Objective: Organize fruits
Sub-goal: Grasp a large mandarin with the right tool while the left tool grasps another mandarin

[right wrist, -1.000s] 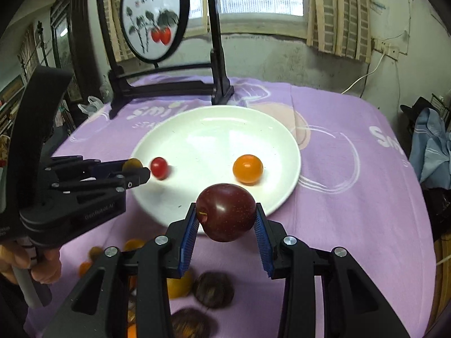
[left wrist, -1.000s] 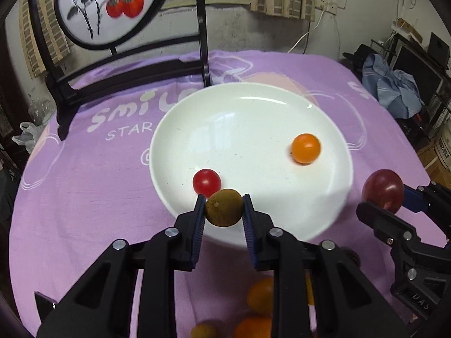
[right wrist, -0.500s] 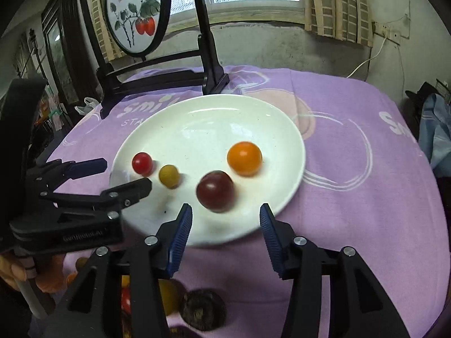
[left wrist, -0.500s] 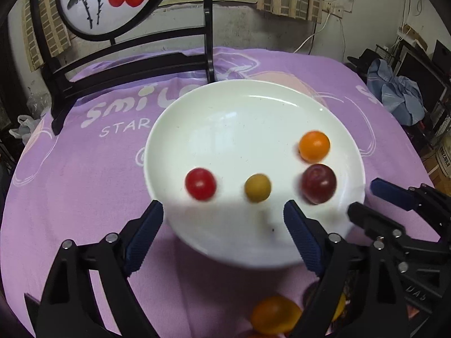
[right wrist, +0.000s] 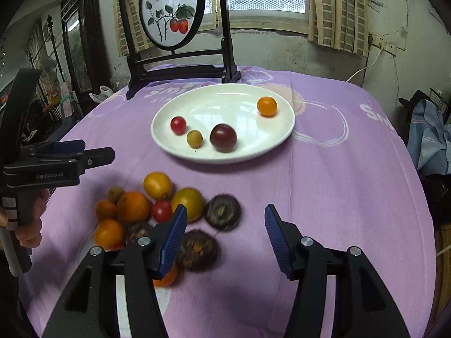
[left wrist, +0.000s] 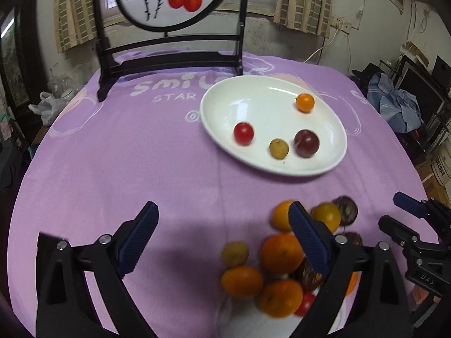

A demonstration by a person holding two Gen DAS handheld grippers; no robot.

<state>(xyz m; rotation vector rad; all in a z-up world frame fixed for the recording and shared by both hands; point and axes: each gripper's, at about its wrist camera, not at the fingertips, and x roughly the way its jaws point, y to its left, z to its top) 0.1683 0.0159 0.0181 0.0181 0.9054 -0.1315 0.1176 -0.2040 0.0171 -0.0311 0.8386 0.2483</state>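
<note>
Cloth [right wrist: 324,197] in purple covers the table, and on it, toward the far side, sits the white plate [right wrist: 279,143], holding four fruits well apart: a dark plum [right wrist: 223,137], an orange one [right wrist: 267,106], a red tomato [right wrist: 178,125] and a small tan one [right wrist: 194,139]. Nearer the camera lies the pile [right wrist: 146,211] of loose fruit on the cloth, oranges and yellows packed touching, a red one wedged among them, and two dark rough fruits [right wrist: 222,211] at its right edge, one just below the other. Left gripper [left wrist: 222,233] hangs over bare cloth just left of the pile, its jaws opening wide with nothing between them; right gripper [right wrist: 225,238] hovers at the pile's right edge, jaws also opening and empty. Next step, as I judge it, is another pick from the pile: take fruits from the outer edge first, such as a dark one for the right and the small tan one [left wrist: 234,253] for the left, straddle each fully before closing, and squeeze gently so the neighbours do not roll off the cloth
</note>
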